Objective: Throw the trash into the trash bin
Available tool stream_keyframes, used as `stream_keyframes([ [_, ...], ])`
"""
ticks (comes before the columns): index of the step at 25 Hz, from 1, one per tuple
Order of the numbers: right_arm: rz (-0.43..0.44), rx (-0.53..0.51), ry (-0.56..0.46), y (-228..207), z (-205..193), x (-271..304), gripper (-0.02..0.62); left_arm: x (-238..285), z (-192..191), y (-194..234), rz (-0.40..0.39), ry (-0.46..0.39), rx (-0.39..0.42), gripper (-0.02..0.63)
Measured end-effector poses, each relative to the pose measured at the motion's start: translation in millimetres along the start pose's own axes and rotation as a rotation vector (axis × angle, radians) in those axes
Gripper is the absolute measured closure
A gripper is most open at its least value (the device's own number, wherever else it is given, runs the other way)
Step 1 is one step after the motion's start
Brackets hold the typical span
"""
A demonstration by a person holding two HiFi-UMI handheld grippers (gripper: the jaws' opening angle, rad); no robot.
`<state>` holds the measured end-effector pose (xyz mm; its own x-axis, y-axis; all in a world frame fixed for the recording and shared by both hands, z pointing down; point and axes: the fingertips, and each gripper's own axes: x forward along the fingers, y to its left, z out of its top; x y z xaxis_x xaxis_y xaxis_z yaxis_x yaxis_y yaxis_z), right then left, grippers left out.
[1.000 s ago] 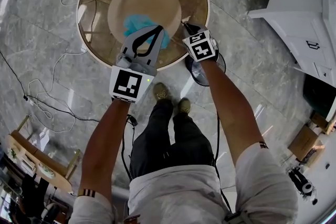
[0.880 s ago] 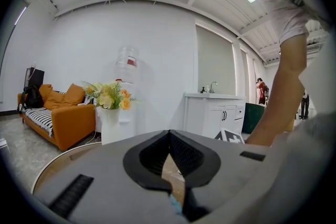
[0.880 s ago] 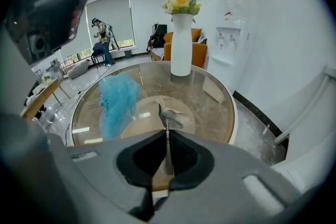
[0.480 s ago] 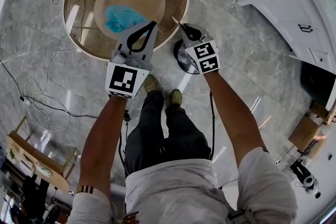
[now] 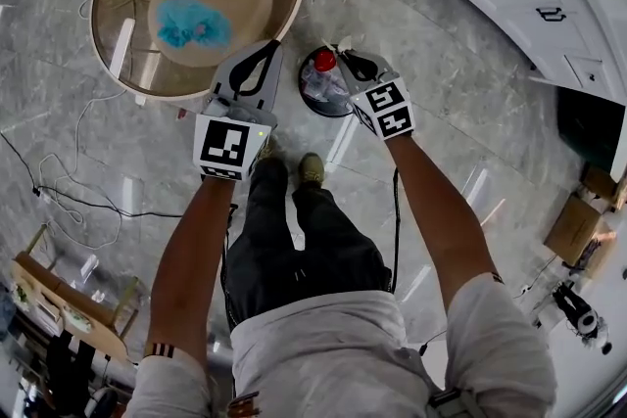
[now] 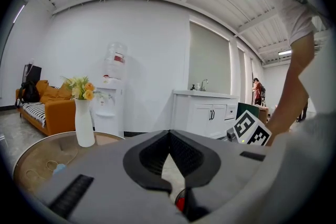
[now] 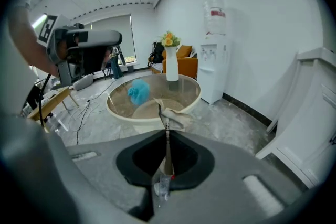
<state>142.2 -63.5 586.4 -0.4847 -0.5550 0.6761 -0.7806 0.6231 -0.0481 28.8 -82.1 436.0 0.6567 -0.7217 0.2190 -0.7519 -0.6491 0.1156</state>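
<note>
A black round trash bin (image 5: 312,106) stands on the floor beside the glass table (image 5: 118,78), with a red-capped clear plastic bottle (image 5: 319,83) inside it. My right gripper (image 5: 340,47) hangs over the bin's far rim, shut on a crumpled pale paper scrap (image 7: 171,115) that sticks out past its tips (image 7: 167,132). My left gripper (image 5: 273,45) is left of the bin at the table's edge. Its tips (image 6: 169,132) meet with nothing held. A fluffy blue ball (image 5: 191,23) lies on the table.
A white vase (image 6: 84,123) with flowers stands on the table's far side. A white cabinet (image 5: 549,5) fills the upper right, and a water dispenser (image 6: 113,86) is by the wall. Cables (image 5: 78,201) trail over the marble floor on the left. The person's shoes (image 5: 312,168) are just behind the bin.
Both grippers have drawn back from the table. The right one now hangs over the bin with the paper scrap. The blue ball stayed on the table.
</note>
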Motion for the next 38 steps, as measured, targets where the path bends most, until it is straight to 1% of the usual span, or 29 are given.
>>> stream_keyframes([
  [3,0.023,-0.010,0.068,-3,-34,-12,0.588,0,-3,-27,-0.005,0.002,0.008,0.607],
  [7,0.048,-0.011,0.125,-2,-68,-17,0.584,-4,-8,-54,-0.007,0.004,0.008,0.607],
  [10,0.066,-0.025,0.161,1,-86,-15,0.583,-6,-13,-66,0.003,0.009,0.007,0.607],
  [15,0.082,-0.081,0.241,1,-109,-5,0.577,-9,-16,-79,0.010,0.007,0.014,0.607],
  [20,0.088,-0.158,0.291,2,-122,-1,0.545,-18,-20,-84,0.011,0.012,0.040,0.607],
  [22,0.099,-0.170,0.306,3,-127,2,0.526,-19,-20,-83,0.017,0.011,0.039,0.607],
  [28,0.119,-0.152,0.342,1,-144,11,0.463,-19,-24,-83,0.019,0.002,0.041,0.607],
  [33,0.136,-0.138,0.344,7,-150,8,0.418,-23,-26,-85,0.021,0.007,0.043,0.607],
  [35,0.145,-0.123,0.346,11,-152,7,0.380,-25,-26,-84,0.025,0.006,0.045,0.607],
  [38,0.146,-0.130,0.348,14,-154,5,0.377,-28,-25,-83,0.031,0.002,0.039,0.607],
])
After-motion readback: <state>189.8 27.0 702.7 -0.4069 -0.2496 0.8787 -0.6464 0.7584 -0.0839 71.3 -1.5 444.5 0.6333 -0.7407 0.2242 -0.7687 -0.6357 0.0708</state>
